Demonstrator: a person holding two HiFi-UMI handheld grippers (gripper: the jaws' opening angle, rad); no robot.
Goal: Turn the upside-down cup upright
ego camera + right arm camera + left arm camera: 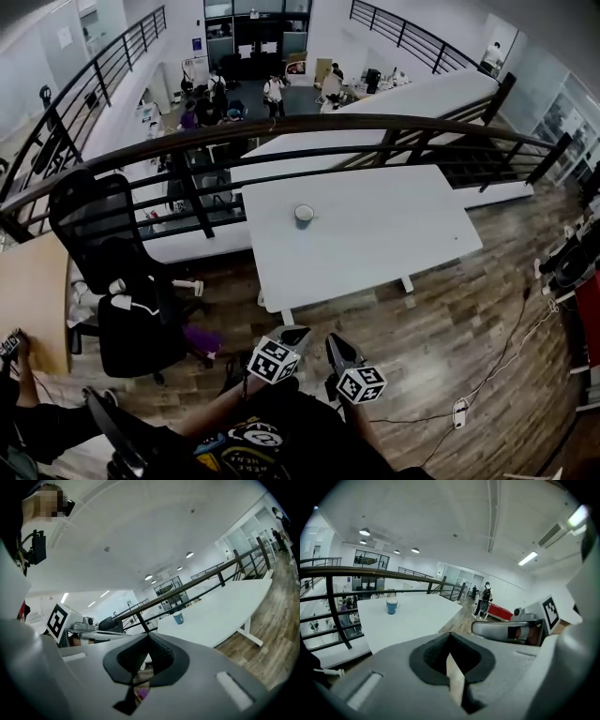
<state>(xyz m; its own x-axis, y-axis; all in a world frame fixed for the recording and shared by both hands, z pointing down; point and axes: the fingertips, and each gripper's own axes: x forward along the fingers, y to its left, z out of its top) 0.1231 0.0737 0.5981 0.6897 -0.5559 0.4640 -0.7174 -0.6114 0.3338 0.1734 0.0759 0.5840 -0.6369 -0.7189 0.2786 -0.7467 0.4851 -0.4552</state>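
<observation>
A blue cup (pixel 304 216) with a pale top stands on the white table (pixel 394 234), near its far edge by the railing. It also shows small and far off as the cup (pixel 392 605) and the cup (pixel 178 618); whether its mouth faces up or down I cannot tell. My left gripper (pixel 298 331) and right gripper (pixel 334 341) hang side by side over the wood floor, well short of the table's near edge. Both are shut with nothing between the jaws, as the left gripper (pixel 451 645) and the right gripper (pixel 148 644) show close up.
A black railing (pixel 309 127) curves behind the table. A black office chair (pixel 122 272) and a wooden desk (pixel 33 295) stand at the left. Cables (pixel 487 375) trail across the floor at the right. A person with a backpack (pixel 485 599) stands beyond the table.
</observation>
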